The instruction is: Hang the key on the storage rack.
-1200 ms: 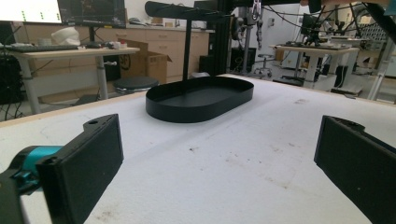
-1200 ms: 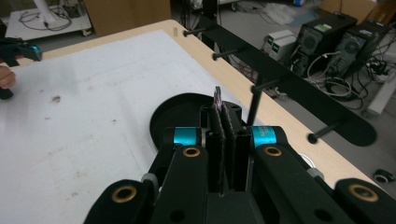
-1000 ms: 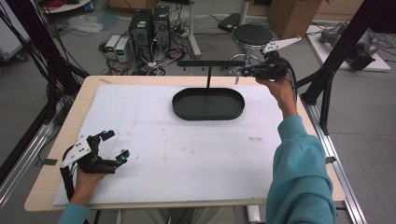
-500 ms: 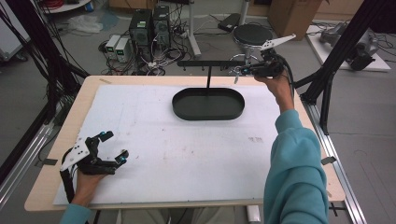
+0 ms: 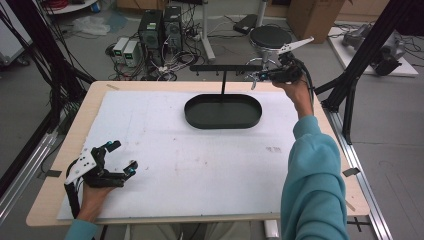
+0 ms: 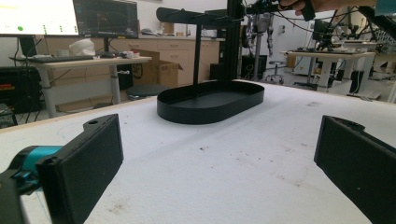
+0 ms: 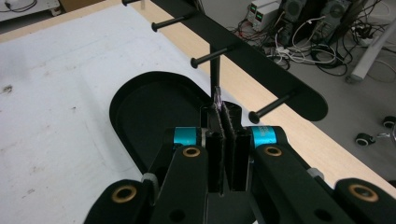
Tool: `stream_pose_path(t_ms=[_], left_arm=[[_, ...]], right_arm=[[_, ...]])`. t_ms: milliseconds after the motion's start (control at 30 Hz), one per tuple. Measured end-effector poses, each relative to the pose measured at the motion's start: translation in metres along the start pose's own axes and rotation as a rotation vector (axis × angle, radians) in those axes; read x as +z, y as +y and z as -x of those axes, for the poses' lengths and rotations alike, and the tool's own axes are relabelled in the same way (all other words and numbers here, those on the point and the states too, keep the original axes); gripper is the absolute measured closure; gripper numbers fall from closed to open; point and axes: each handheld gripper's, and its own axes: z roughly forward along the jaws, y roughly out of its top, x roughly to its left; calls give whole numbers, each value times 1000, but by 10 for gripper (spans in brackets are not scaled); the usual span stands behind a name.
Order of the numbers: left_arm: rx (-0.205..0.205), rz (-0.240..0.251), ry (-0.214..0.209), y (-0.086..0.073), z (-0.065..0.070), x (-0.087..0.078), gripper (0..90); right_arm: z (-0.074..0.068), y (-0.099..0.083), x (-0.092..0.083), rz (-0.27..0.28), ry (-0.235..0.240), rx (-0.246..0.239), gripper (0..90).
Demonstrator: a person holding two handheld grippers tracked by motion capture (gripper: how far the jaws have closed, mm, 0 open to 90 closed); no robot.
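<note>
High view: I am holding the right gripper (image 5: pixel 257 76) up at the far right end of the black hanging stand's crossbar (image 5: pixel 225 67), jaws pointing along the bar toward its post (image 5: pixel 223 82). The stand's oval tray (image 5: pixel 222 122) is sitting at the far middle of the white mat (image 5: pixel 200 165). The left gripper (image 5: pixel 124 156) is resting at the near left corner, well apart from the stand, so the right hand is by far the nearer one.

Left gripper view: its own two jaws are standing wide apart with nothing between them, the left gripper (image 6: pixel 219 172) hovering low over the mat. The tray (image 6: pixel 210 112) and crossbar (image 6: pixel 196 17) are lying straight ahead, with the right gripper (image 6: pixel 266 7) at the top edge.

Right gripper view: the right gripper (image 7: pixel 222 109) is pressing its pads together on a thin pale strand (image 7: pixel 217 95), which is poking out past the tips; it is too small for me to name. The crossbar (image 7: pixel 261 65) is running from upper left to lower right across the jaws' line, its pegs jutting toward me. One peg (image 7: pixel 208 58) is lying dead ahead, just beyond the strand; another peg (image 7: pixel 271 108) is sitting just to the right of the tips. I am judging the peg ahead to be the target, calling for a short push forward over the tray (image 7: pixel 140 100).
</note>
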Motion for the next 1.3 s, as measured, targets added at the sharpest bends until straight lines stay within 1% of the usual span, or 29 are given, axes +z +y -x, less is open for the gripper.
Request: stream_pose_path(t_ms=[100,133,267,300,433,500,967,1300], left_arm=[[-1,0,1,0,0,0,17],[-1,0,1,0,0,0,17],[-1,1,1,0,0,0,17],[2,0,2,0,0,0,17],[2,1,3,0,0,0,17],[1,1,4,0,1,0,17],[2,-1,2,0,1,0,17],[6,-2,-1,0,1,0,17]], right_arm=[[2,-1,2,-6,-5,-4,888],[2,-1,2,-5,-3,3,889],[5,-3,5,-8,-7,1,888],[5,-3,6,-12,-7,10,889],[9,-4,8,-9,-12,12,889],[10,-6,9,-21,-13,14,888],[17,-9,11,1,-38,35,888],[21,-11,13,6,-61,28,888]])
